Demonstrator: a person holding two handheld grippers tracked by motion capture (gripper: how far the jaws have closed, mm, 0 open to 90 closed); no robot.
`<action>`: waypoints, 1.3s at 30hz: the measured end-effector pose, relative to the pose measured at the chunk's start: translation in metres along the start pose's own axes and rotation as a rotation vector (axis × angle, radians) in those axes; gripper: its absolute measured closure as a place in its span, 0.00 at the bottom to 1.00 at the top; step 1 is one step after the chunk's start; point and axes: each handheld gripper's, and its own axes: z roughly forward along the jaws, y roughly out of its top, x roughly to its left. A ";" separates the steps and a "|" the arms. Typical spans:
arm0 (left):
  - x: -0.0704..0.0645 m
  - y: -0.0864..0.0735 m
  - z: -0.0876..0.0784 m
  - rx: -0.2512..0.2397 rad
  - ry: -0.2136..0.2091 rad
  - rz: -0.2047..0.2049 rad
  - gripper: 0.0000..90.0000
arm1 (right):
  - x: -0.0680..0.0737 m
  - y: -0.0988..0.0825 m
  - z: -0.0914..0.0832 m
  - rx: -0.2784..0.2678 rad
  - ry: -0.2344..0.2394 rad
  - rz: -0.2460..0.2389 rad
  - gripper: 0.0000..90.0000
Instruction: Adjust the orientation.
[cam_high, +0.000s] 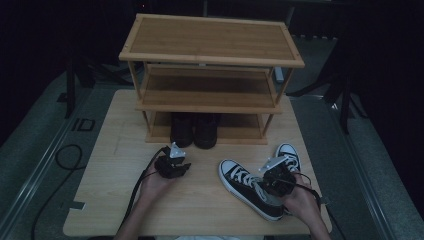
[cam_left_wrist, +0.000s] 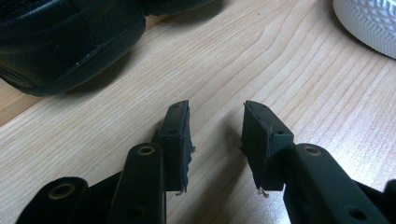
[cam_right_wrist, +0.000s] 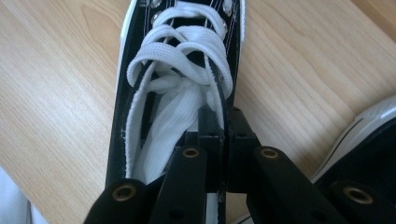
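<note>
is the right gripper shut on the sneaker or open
Shut on it: the right gripper pinches the sneaker collar wall between its jaws.

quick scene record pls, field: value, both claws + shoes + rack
right claw: shut on the side wall of the near sneaker at its opening
left claw: open, nothing between the jaws, over bare table
second sneaker: on the table, beside the gripped one, to its right in the high view
black shoes: pair on the bottom shelf of the rack
rack: wooden, three tiers, top and middle shelves bare
hands: one on each claw, entering from the bottom edge of the high view
</note>
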 end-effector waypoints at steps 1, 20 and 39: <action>0.000 0.000 0.000 0.000 -0.001 -0.001 0.69 | -0.001 0.001 0.000 -0.005 0.003 -0.001 0.98; 0.000 0.000 0.000 0.001 0.000 0.004 0.69 | -0.007 0.028 -0.003 -0.069 0.025 -0.077 0.98; 0.000 0.000 0.000 0.002 -0.003 0.002 0.69 | -0.020 0.042 -0.002 -0.087 0.072 -0.138 0.98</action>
